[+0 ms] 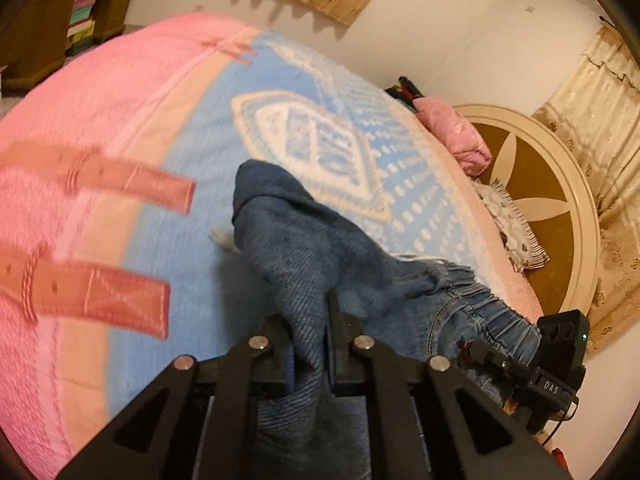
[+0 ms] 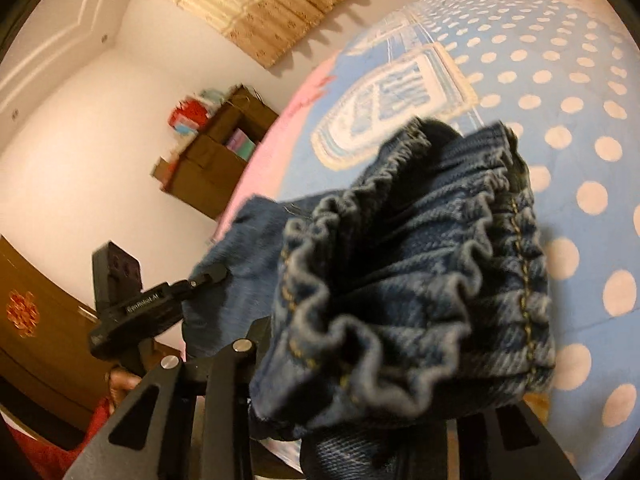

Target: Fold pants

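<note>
1. Left claw [image 1: 310,344]: fingers closed w/ a fold of dark denim pinched between them; the pants [image 1: 320,248] are held at what looks like a leg section.
2. Right claw [image 2: 360,380]: elastic waistband [image 2: 400,264] is bunched right in front of the lens, so the fingertips are hidden; it is prob. clamped on the waistband, but the grip itself can't be confirmed from this view.
3. Pants position: lifted partly off the bed [image 1: 160,184], strung between the two claws; the far leg end [image 1: 256,184] is seen drooping toward the blanket beyond the left claw.
4. Key relation: long axis of the pants runs from the waistband at the right claw, past the left claw, out to the leg end. The left claw is nearer the leg end, so the leg-to-waist fold would likely be led from that side.
5. Farther off: pink pillow [image 1: 460,136] by the headboard [image 1: 532,184], curtains [image 1: 600,128] behind.
</note>
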Action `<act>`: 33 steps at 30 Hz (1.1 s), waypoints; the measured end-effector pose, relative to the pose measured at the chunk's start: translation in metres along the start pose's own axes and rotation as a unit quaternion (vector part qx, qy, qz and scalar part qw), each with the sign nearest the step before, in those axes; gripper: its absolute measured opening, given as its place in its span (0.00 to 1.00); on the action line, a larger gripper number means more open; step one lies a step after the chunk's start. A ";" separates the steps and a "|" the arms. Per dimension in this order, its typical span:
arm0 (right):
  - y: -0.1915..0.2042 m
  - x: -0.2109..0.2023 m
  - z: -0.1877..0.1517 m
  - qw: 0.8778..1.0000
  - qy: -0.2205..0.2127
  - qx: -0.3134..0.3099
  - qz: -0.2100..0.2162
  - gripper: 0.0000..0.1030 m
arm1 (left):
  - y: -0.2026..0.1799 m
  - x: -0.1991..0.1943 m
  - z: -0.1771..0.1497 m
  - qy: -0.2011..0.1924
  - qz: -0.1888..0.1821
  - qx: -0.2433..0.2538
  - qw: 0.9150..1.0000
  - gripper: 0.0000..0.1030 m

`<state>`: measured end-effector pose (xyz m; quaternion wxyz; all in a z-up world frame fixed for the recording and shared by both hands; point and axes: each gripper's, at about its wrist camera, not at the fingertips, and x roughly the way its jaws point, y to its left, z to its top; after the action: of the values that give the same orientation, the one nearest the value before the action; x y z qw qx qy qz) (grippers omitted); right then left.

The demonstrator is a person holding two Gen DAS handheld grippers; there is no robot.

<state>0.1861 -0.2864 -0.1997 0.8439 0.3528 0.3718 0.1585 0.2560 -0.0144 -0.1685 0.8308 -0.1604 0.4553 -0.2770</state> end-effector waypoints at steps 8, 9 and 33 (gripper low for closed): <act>0.039 0.006 0.077 0.998 -0.037 -0.052 0.015 0.34 | -0.016 0.003 0.091 -0.041 -0.025 0.018 0.999 0.10; 0.046 0.007 0.093 0.996 -0.047 -0.069 0.013 0.34 | -0.018 0.005 0.101 -0.046 -0.024 0.022 0.998 0.10; -0.115 0.180 0.189 0.988 -0.029 -0.068 -0.133 0.41 | 0.040 0.223 0.147 -0.017 0.167 0.110 0.980 0.31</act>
<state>0.4477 -0.3620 -0.2845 0.8898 0.2467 0.3791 0.0596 0.4893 -0.1158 -0.2599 0.8856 0.0057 0.4282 -0.1795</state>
